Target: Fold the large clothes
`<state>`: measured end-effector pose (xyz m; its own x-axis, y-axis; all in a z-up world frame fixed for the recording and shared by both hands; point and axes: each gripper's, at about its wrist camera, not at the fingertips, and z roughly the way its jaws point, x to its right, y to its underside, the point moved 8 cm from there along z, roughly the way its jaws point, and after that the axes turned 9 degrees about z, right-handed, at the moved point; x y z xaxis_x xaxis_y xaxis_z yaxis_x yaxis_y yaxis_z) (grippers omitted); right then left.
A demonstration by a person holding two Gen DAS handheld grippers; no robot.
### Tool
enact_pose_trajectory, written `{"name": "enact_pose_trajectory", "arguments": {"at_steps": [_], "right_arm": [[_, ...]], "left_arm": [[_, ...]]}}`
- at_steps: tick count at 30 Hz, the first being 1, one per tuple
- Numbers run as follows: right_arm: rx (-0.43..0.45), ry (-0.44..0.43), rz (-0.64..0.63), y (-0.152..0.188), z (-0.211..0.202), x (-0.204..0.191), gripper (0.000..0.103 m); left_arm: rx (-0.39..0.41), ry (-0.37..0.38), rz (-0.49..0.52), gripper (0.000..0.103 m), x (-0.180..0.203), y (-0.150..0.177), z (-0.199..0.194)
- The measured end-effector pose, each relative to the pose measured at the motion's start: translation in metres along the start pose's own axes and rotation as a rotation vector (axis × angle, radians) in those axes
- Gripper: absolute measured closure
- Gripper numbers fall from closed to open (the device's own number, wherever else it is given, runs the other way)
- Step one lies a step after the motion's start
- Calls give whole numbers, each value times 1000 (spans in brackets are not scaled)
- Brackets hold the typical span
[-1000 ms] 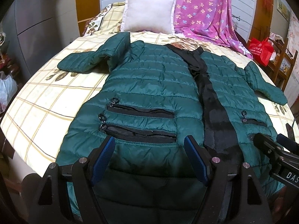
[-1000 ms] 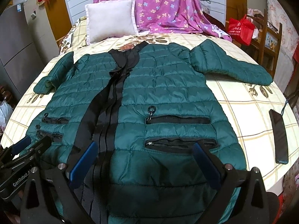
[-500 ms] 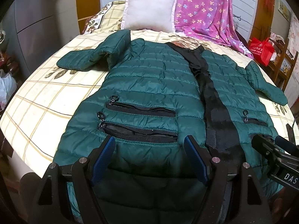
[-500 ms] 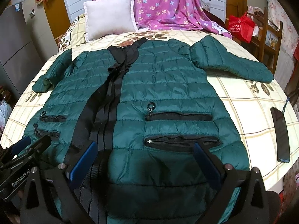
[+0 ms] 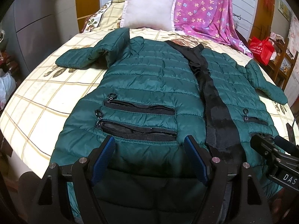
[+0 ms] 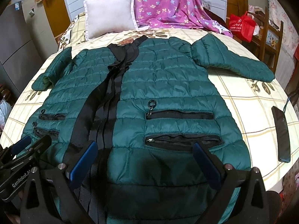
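Plainly quilted green jacket (image 5: pixel 149 78), outspread.

The jacket (image 6: pixel 158 93) is lying spread flat on the bed (image 6: pixel 243 97), directly ahead of both hand-held grippers, its hem nearest them. Beyond its collar, a pillow (image 6: pixel 110 15) is sitting at the bed's far end. A phone (image 6: pixel 282 130) is lying right of the right hand-held gripper (image 6: pixel 143 162).

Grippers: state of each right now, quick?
Left gripper: open, holding nothing, above the green jacket hem.
Right gripper: open, holding nothing, above the same hem.
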<state>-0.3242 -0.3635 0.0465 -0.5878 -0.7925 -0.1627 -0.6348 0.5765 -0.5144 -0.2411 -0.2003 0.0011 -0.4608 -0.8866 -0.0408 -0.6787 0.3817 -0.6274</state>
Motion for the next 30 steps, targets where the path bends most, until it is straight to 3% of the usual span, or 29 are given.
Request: {"name": "enact_pose_trajectory", "arguments": {"at_steps": [17,30], "right_arm": [[-6,-4,-7,-2,4,-1,0],[-15,-24,-36,-39,18,-16,0]], "left_arm": [[10,1,-10,51,-4,-7,4],[8,-22,-8,51,-20,-33,16]]}}
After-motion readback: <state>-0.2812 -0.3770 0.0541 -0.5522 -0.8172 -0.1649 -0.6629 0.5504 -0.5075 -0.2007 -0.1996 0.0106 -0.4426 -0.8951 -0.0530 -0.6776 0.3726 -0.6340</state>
